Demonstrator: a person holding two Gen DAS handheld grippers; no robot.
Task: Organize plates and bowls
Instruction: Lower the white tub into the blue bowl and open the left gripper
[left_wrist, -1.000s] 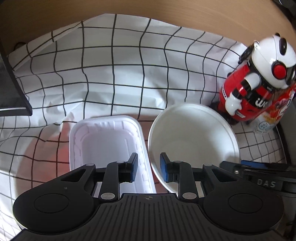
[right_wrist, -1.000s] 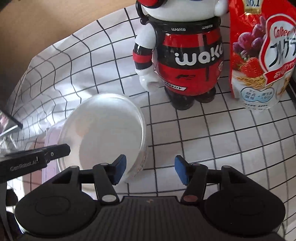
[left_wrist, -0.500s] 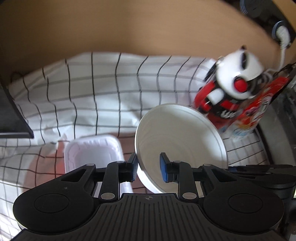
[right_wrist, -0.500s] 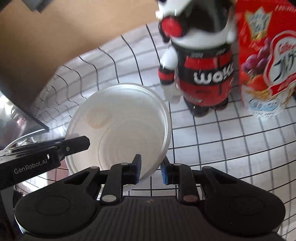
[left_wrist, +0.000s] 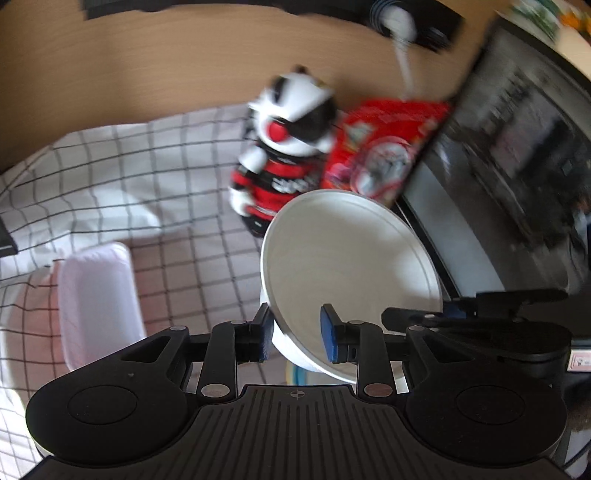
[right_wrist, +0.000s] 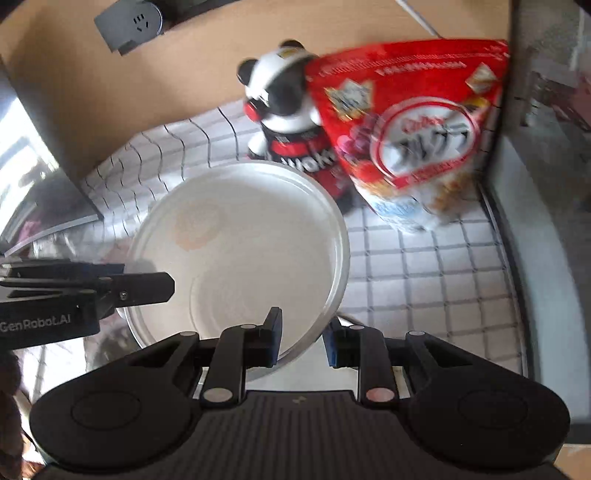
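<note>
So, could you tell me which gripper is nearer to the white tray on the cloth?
Left. The left gripper grips the bowl rim on the side facing the tray; the right gripper grips the opposite rim, farther from it.

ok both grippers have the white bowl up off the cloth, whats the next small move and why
Probably carry the white bowl level toward the white rectangular tray. The left gripper and right gripper each pinch opposite rims, so they should travel together, keeping clear of the panda figure.
</note>
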